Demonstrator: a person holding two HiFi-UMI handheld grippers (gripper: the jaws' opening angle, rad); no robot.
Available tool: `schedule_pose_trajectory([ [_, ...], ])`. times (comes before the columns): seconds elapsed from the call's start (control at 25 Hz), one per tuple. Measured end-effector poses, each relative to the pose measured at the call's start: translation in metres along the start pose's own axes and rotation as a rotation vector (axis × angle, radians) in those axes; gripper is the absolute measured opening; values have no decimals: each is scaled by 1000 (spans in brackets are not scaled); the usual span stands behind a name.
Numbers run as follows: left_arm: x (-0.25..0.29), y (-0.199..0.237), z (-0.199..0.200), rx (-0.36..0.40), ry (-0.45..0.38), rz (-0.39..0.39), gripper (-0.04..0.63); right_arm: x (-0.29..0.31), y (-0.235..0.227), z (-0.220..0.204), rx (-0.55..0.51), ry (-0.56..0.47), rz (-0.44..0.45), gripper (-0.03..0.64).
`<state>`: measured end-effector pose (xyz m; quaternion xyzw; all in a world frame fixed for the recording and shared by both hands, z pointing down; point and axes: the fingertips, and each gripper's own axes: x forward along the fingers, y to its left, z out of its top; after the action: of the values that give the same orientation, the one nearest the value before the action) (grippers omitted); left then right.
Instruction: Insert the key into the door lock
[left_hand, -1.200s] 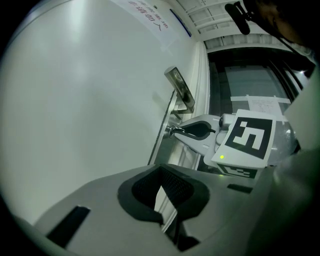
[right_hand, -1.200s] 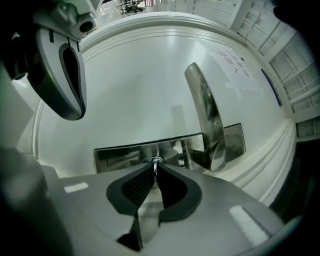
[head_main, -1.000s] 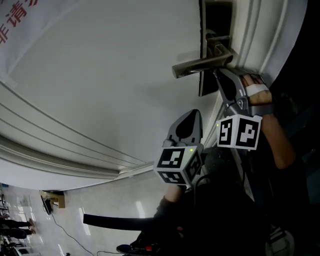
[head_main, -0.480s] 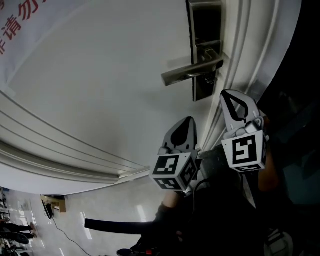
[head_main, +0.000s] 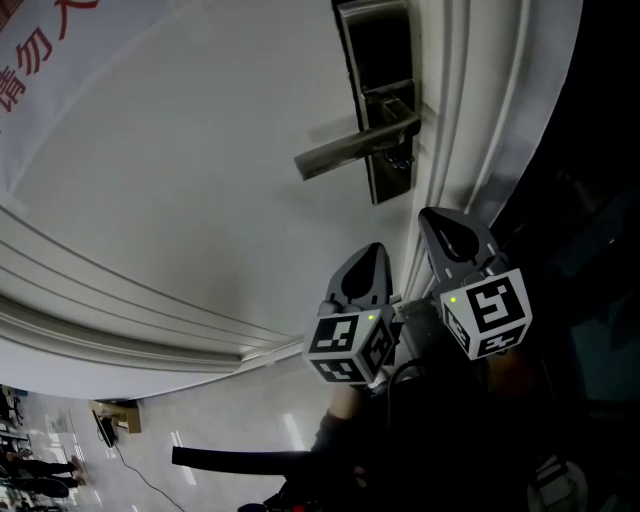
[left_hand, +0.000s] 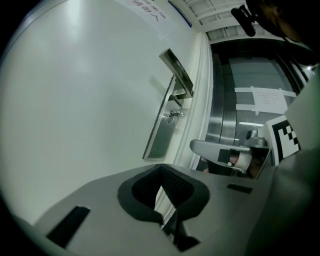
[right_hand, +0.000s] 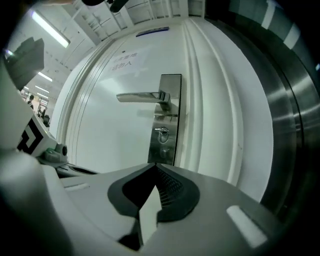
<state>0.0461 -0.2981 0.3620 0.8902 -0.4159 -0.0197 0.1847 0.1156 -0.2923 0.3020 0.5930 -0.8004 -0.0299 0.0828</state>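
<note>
A steel lock plate with a lever handle sits on the white door. A small key sticks in the keyhole under the handle, with a ring hanging from it. My right gripper hangs below the plate, apart from the key, jaws shut and empty. My left gripper is beside it on the left, also shut and empty. The right gripper view faces the lock plate and the key straight on, past my right gripper. My left gripper sees the key from the side.
Raised mouldings cross the door below the grippers. The door frame runs right of the lock, with a dark gap beyond it. A red-lettered sign is stuck at the door's upper left. Tiled floor shows far below.
My right gripper has drawn back down from the lock, where it was a second ago, and the key stays in the keyhole. The left gripper has barely moved.
</note>
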Motion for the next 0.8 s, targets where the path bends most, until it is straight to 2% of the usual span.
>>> schedule_pose_trajectory([
  [0.12,0,1,-4,5,7,6,0,-2,4,-4,40,3,35,0],
  [0.36,1,-4,-2,-17,7,1,0,-4,7,-10,22,26,56,0],
  [0.8,-1,2,-4,0,4,8,0,-2,11,-13,7,43,59,0],
])
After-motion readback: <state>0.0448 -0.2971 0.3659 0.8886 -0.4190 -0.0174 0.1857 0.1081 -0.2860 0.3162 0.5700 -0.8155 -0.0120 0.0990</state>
